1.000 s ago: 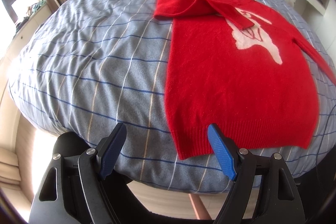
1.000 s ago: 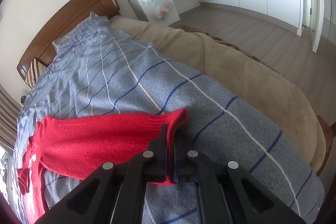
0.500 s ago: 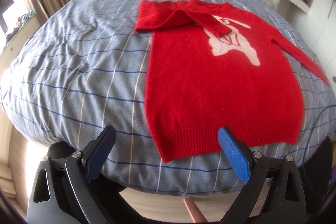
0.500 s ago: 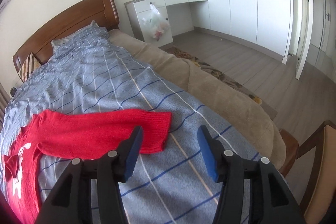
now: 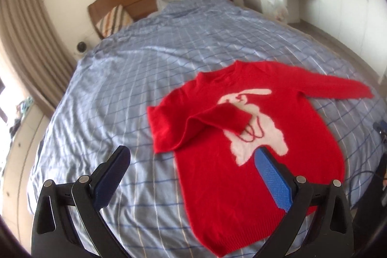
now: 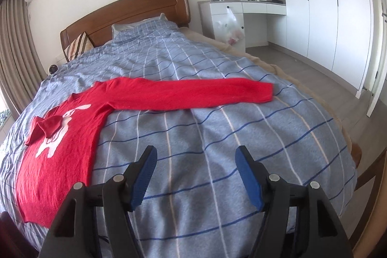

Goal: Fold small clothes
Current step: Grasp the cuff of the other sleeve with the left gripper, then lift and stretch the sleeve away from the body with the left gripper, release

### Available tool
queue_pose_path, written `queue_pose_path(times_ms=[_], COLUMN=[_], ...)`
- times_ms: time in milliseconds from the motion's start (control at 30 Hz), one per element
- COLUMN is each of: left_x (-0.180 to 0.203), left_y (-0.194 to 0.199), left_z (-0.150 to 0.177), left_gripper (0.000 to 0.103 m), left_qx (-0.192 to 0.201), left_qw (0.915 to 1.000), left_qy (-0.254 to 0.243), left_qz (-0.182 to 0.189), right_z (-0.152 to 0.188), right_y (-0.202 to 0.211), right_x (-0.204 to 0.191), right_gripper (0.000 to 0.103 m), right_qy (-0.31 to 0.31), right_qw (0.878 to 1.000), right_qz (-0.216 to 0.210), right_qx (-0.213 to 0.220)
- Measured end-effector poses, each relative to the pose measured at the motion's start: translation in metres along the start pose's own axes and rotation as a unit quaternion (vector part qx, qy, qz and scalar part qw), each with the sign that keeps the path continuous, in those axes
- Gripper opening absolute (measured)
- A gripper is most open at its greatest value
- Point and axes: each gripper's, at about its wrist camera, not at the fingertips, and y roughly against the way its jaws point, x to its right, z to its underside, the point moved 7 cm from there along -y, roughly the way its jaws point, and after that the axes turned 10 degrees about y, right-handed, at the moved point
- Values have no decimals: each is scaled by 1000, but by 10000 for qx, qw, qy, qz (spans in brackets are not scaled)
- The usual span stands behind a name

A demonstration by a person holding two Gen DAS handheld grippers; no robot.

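On the bed point(image 5: 135, 69), over its blue checked cover, a red sweater point(image 5: 217, 173) lay flat with a white rabbit figure point(image 5: 256, 134) on the chest. Seen through the left wrist camera, the left gripper point(image 5: 191, 173) pointed down at a slant toward the bed. Its jaws stood very wide and were opening a little more, and nothing was between them; the blue pad at 4 o'clock was in front of the sweater body, the other pad at 8 o'clock was over bare cover. One sleeve point(image 5: 193, 122) was folded in across the chest, its cuff resting on the rabbit, while the other sleeve point(image 5: 333, 86) stretched out toward 2 o'clock.

Seen through the right wrist camera, the right gripper point(image 6: 196, 175) also pointed downward at a slant, over bare cover well apart from the sweater point(image 6: 60, 156). Its jaws were opening and held nothing. This view showed the straight sleeve point(image 6: 193, 93) in full length, from the shoulder at 10 o'clock to the cuff at 2 o'clock, and also the white wardrobes point(image 6: 326, 4) and the floor point(image 6: 314, 74) at 3 o'clock. The left view alone showed the curtain point(image 5: 26, 45) at 9 o'clock. Both views showed the wooden headboard point(image 6: 125, 11) at 12 o'clock.
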Motion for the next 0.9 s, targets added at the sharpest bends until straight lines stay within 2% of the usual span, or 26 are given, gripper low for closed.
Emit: queue_pose_path(times_ms=[67,167,200,267,300,367,500,567,733,800,833,867,900], left_x=[33,67,74,81,83,87,91,93,93,91,91,90,89], left_y=[-33,-76,-89,-114,-127,-147,-177,-185,-194,-196,-196,-194,-192], left_z=[-1,5,6,7,9,17,30,32,29,32,33,34,33], left_gripper=[103,102,102,101,99,88,76,68,65,58,48,29,19], left_qx=[-115,-84,-104,-282,-426,-778,-1124,-1346,-1743,-1954,-2045,-2094,-2098], left_qw=[9947,9725,9656,9582,9555,9491,9368,9359,9365,9385,9395,9408,9429], left_qy=[-989,-2328,-2598,-2849,-2917,-3042,-3294,-3206,-2885,-2604,-2440,-2303,-2205], left_qz=[266,-19,-50,4,64,253,365,563,972,1151,1267,1343,1356], right_z=[7,20,23,27,28,29,31,33,35,35,35,35,35], right_y=[-3,-4,-3,-2,-2,-4,-10,-12,-13,-13,-13,-12,-12], right_x=[-8,-17,-20,-24,-25,-25,-21,-19,-19,-21,-22,-23,-24], right_gripper=[67,67,67,67,67,67,67,67,67,67,67,67,67], right_qy=[-85,-195,-212,-240,-248,-267,-416,-485,-537,-514,-499,-487,-483], right_qw=[9999,9994,9991,9987,9986,9985,9976,9970,9965,9966,9967,9968,9968], right_qz=[-118,-241,-285,-369,-401,-406,-428,-457,-491,-509,-515,-512,-510], right_qx=[-73,-184,-211,-237,-242,-266,-351,-388,-404,-397,-394,-386,-378])
